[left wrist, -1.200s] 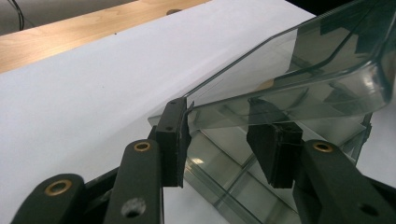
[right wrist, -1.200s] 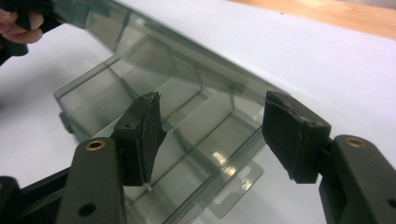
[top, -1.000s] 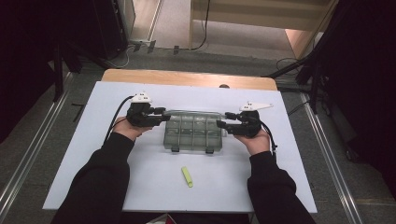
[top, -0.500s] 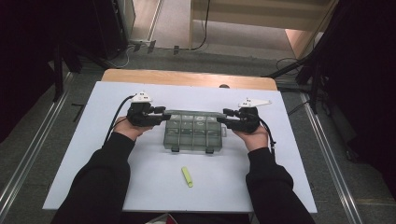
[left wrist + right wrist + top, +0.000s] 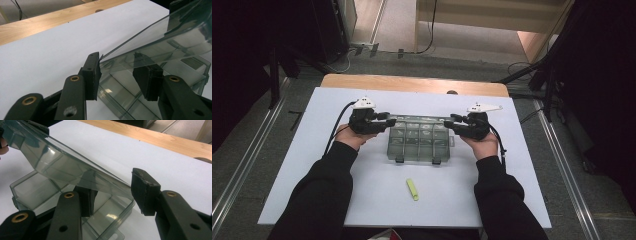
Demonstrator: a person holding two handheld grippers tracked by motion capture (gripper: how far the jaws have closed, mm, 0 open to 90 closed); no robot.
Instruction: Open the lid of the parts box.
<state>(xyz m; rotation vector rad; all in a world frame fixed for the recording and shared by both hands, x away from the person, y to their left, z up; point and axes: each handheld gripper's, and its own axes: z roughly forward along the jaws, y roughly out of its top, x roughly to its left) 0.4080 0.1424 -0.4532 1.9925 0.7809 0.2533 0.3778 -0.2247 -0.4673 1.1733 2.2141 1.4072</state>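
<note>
Your left gripper (image 5: 388, 120) sits at the left end of the clear compartment box (image 5: 419, 142), and your right gripper (image 5: 452, 121) at its right end. In the left gripper view, your left gripper (image 5: 120, 75) has its jaws spread apart, with the raised edge of the lid (image 5: 160, 37) passing between the pads (image 5: 93, 72); one pad touches the lid's corner, the other stands clear of it, so nothing is clamped. In the right gripper view, your right gripper (image 5: 115, 192) is likewise released: the lid (image 5: 62, 167) slants between the pads (image 5: 145, 190), and the far pad is well apart from it.

The box lies in the middle of the white sheet (image 5: 312, 165), its long axis running left to right from one gripper to the other. Its lid is lifted and tilted, hinged along the far side; the two latches (image 5: 400, 160) on the near side point toward you. The dividers show through the plastic; whether the compartments hold anything you cannot tell.

A small yellow-green stick (image 5: 412, 189) lies on the sheet near you, well apart from the box and out of the way of both hands.

The sheet covers a wooden table (image 5: 412, 82), whose bare edge shows at the far side. Beyond it are grey carpet (image 5: 422, 60), cables and dark stands.
</note>
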